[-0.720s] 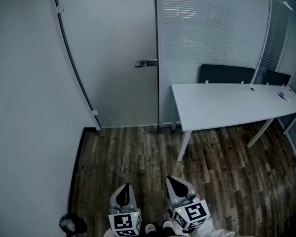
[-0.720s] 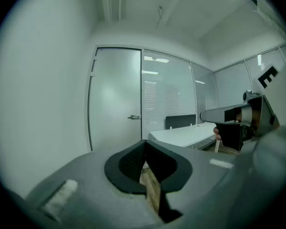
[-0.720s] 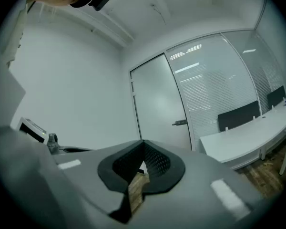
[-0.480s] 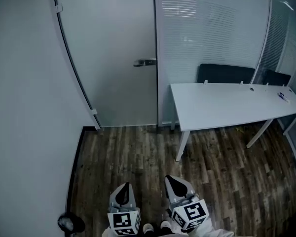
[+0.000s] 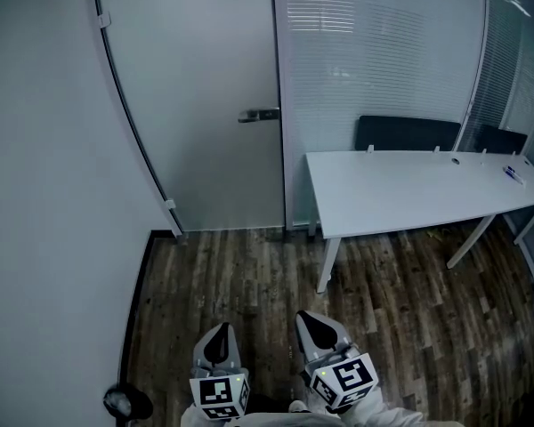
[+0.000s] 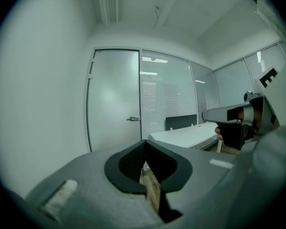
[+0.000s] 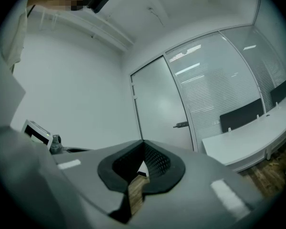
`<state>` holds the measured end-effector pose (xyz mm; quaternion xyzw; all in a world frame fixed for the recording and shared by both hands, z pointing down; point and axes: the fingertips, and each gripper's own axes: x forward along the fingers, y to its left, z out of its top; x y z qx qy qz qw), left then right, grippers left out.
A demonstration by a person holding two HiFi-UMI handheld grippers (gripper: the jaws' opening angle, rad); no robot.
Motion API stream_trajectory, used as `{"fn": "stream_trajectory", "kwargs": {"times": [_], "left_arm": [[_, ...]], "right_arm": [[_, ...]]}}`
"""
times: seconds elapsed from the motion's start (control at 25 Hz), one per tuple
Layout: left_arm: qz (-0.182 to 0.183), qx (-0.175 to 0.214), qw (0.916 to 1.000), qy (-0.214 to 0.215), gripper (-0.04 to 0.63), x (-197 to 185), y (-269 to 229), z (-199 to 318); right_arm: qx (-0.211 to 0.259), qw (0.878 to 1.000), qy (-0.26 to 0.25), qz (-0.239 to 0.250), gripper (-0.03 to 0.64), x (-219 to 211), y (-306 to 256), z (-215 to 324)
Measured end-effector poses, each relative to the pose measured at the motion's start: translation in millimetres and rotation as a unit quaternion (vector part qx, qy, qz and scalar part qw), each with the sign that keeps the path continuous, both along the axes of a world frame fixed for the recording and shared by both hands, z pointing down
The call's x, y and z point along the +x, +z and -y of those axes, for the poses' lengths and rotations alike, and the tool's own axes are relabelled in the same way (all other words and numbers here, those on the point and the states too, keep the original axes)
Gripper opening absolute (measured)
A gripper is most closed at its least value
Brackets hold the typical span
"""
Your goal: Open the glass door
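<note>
The frosted glass door (image 5: 205, 105) stands closed at the far side of the room, with a metal lever handle (image 5: 259, 115) near its right edge. That door (image 6: 113, 99) with its handle (image 6: 133, 119) shows small in the left gripper view, and the door (image 7: 162, 104) and handle (image 7: 180, 125) show again in the right gripper view. My left gripper (image 5: 217, 342) and right gripper (image 5: 313, 326) hang side by side low in the head view, well short of the door. Both are shut with nothing between the jaws.
A white desk (image 5: 418, 189) stands right of the door against a glass partition with blinds (image 5: 374, 69); two dark chairs (image 5: 408, 133) sit behind it. A plain wall (image 5: 44, 194) runs along the left. A dark round object (image 5: 127, 403) lies on the wood floor (image 5: 249, 283) by my left.
Both grippers have slid slightly lower in the head view, and the door and handle have shifted a little to the left. Nothing was touched.
</note>
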<state>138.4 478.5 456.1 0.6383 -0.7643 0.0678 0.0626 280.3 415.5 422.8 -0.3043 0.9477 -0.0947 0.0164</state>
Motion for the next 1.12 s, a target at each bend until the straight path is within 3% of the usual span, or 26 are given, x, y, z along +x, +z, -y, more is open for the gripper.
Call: {"fn": "stream_trajectory", "kwargs": {"times": [0.2,0.4,1.12], "left_arm": [[0.004,0.007,1.0,0.004,0.002,-11,-1,21],[0.0,0.01,0.9999,0.01,0.002,-48,4,62],[-0.007,0.006,0.9992,0.039,0.002,-245,10,216]], "right_arm": [[0.0,1.0,0.004,-0.002,0.005,-10,4,21],[-0.002,1.0,0.01,-0.006,0.005,-49,6,59],[-0.019,0.999,0.036,-0.018,0.005,-243,16,209]]}}
